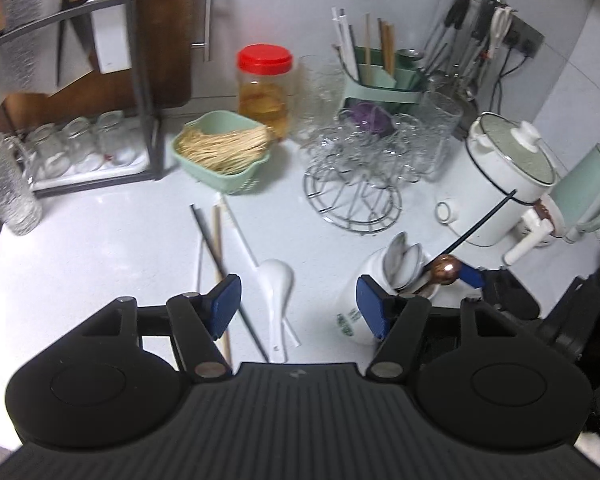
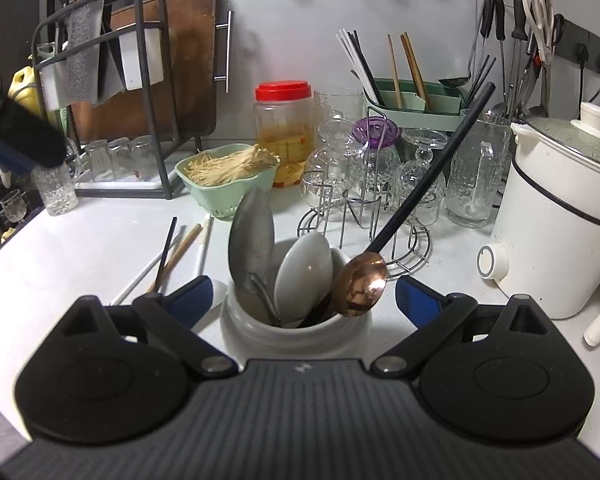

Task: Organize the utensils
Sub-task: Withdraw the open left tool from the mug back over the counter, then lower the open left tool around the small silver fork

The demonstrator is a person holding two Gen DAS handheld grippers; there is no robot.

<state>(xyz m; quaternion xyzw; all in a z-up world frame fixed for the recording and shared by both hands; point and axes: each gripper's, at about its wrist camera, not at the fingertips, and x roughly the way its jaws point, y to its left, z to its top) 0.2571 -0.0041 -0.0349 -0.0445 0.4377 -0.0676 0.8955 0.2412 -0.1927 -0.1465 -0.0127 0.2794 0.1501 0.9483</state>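
Note:
A white ceramic utensil jar (image 2: 296,332) stands on the white counter between the wide-open fingers of my right gripper (image 2: 304,300). It holds a metal spoon (image 2: 250,236), a white spoon (image 2: 304,272) and a copper spoon with a black handle (image 2: 360,286). In the left wrist view the jar (image 1: 360,304) sits by the right fingertip of my open, empty left gripper (image 1: 298,300). A white ceramic spoon (image 1: 276,280) and several loose chopsticks (image 1: 216,248) lie on the counter between the left fingers. A green utensil caddy (image 1: 384,76) holds chopsticks at the back.
A green basket of sticks (image 1: 220,152), a red-lidded jar (image 1: 265,88), a wire glass rack (image 1: 356,160) and a white cooker (image 1: 504,172) stand behind. A dish rack with a cutting board (image 1: 80,80) is at the left. Hanging tools (image 1: 480,24) line the wall.

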